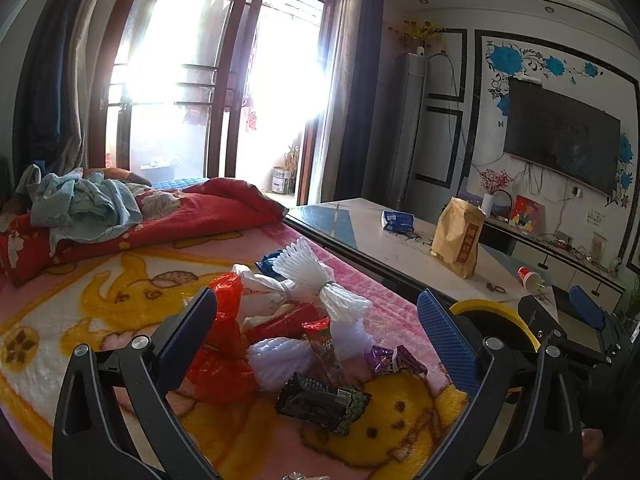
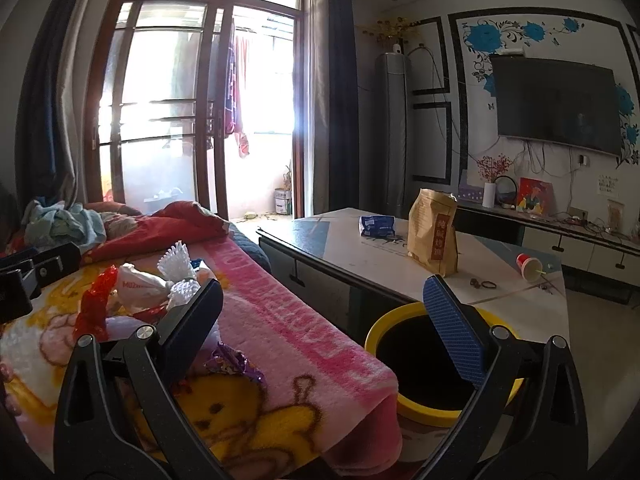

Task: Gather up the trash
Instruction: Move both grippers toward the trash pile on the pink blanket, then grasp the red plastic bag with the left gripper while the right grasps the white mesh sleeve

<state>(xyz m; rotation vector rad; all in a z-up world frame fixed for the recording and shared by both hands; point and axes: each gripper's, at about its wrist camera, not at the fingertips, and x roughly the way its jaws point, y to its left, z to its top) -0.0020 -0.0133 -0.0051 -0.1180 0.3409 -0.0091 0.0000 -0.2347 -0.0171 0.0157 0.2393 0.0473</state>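
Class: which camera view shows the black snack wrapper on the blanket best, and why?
The left wrist view: the black snack wrapper lies whole and close between the open left gripper fingers. In the right wrist view it does not show.

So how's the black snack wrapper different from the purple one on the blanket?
The black wrapper is larger, flat and oblong; the purple wrapper is smaller and crumpled. The black one lies nearer the left gripper, the purple one further right towards the yellow bin. Both are loose on the blanket.

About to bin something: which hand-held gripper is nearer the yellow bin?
Right. The right hand-held gripper hangs open at the bin, one finger over its mouth; the left hand-held gripper is open over the wrappers on the blanket.
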